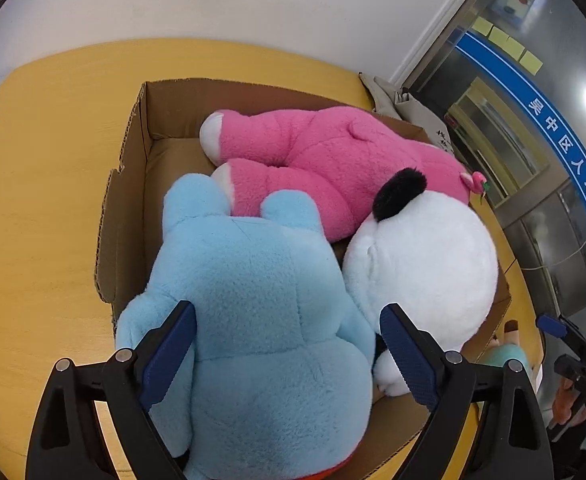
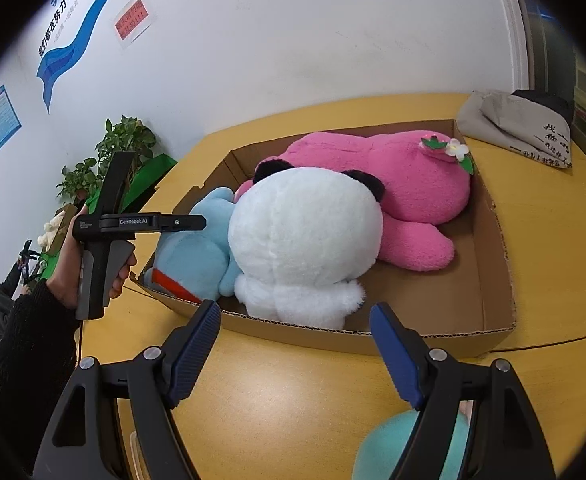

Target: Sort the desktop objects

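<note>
The open brown cardboard box [image 2: 489, 272] holds a fluffy pink plush toy [image 2: 373, 184], a white panda plush [image 2: 305, 240] and a pale blue plush [image 1: 253, 320]; both grippers' fingers [image 1: 173, 352] [image 2: 197, 344] are spread wide, holding nothing.

An office: white wall [image 2: 293, 40] with blue slogan lettering [image 2: 59, 32] and notices, glass partition [image 1: 533, 152], potted plant [image 2: 121, 140], wooden table [image 2: 553, 220].

**Your rig and sleeve**

Your left gripper [image 1: 289, 344] and right gripper [image 2: 295, 344] show black frames, silver pivot screws and ribbed blue pads [image 2: 197, 348]. At nine o'clock, your left hand [image 2: 67, 272] shows bare skin, a black knit sleeve, and white "GenRobot.AI" lettering.
</note>
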